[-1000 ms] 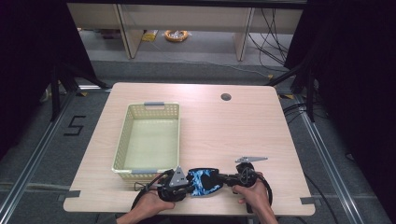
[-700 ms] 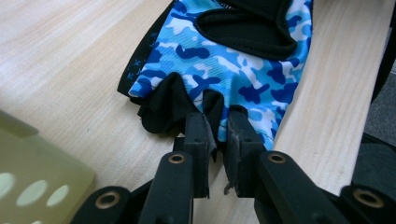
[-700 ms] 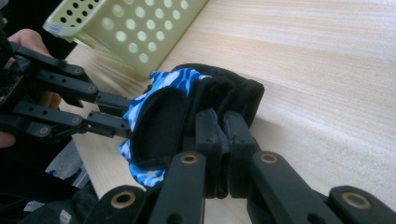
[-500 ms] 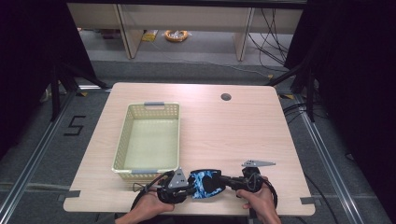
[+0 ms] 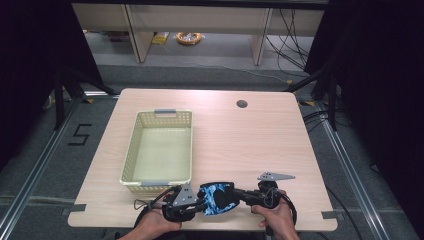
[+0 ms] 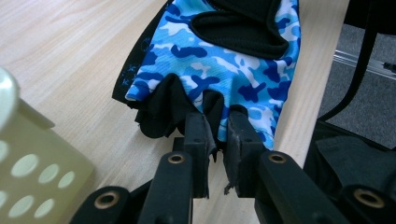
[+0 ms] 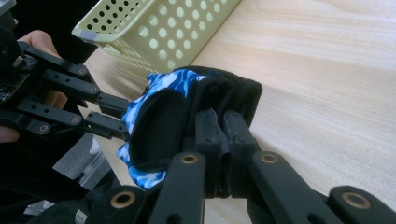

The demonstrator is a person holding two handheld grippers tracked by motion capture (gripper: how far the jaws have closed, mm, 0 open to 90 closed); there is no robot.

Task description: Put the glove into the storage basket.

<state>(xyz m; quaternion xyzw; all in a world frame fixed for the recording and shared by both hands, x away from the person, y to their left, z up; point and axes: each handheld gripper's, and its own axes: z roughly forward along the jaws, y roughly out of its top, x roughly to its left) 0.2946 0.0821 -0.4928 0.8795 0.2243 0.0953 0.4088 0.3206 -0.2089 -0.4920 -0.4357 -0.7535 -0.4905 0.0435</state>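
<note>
A blue camouflage glove (image 5: pixel 217 198) with black trim hangs between both grippers at the table's front edge. My left gripper (image 5: pixel 199 205) is shut on its finger end; in the left gripper view the glove (image 6: pixel 219 60) spreads beyond the jaws, with the left gripper (image 6: pixel 217 135) pinching black fabric. My right gripper (image 5: pixel 240 195) is shut on the black cuff; in the right gripper view the glove (image 7: pixel 187 112) is clamped by the right gripper (image 7: pixel 222 123), and the other gripper (image 7: pixel 112 116) holds its far end.
A pale yellow perforated basket (image 5: pixel 131 159) stands empty just behind and left of the glove, also near in the basket (image 7: pixel 154 32) and basket corner (image 6: pixel 32 163). A dark cable hole (image 5: pixel 242 104) lies at the table's back. The table's (image 5: pixel 260 145) front edge is right below the hands.
Both grippers and the glove have shifted slightly toward the front edge and to the right; both stay shut on the glove.
</note>
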